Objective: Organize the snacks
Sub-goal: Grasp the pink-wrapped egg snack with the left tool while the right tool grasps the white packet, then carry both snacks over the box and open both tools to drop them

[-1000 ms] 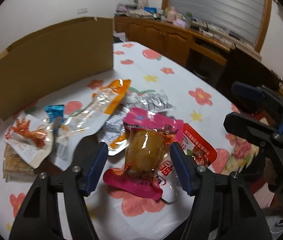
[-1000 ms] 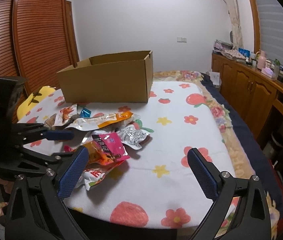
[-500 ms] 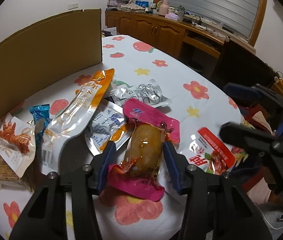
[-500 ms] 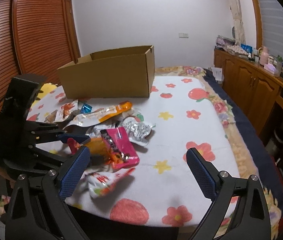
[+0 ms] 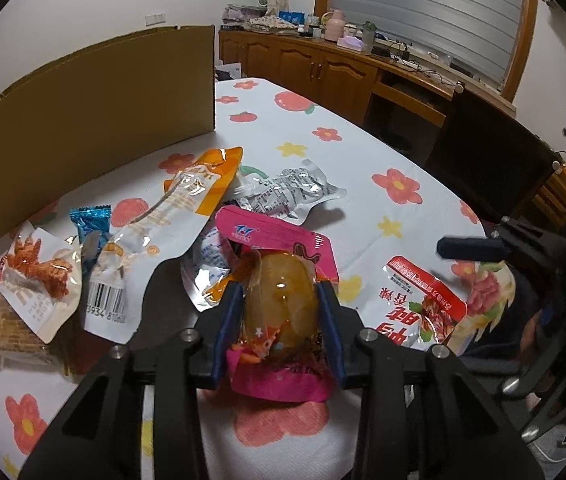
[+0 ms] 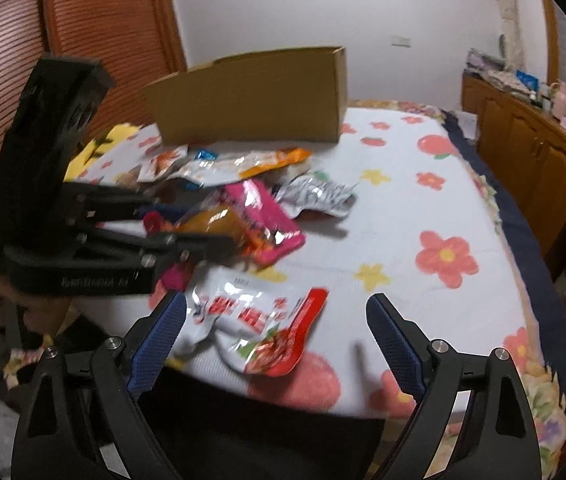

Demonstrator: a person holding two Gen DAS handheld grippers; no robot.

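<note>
Between the left gripper's [image 5: 281, 312] clamped fingers sits a pink packet [image 5: 279, 280] marked "17"; right gripper [image 6: 275, 336] fingers spread.

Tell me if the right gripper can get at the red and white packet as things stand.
Probably yes. The right gripper is open, and the red and white packet lies flat just ahead between its fingers, nothing on top. The left gripper, shut on the pink packet, sits close beside it.

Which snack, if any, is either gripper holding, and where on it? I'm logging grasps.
The left gripper is shut on the pink snack packet, pinching its bulging amber middle from both sides. The right gripper is open and holds nothing.
</note>
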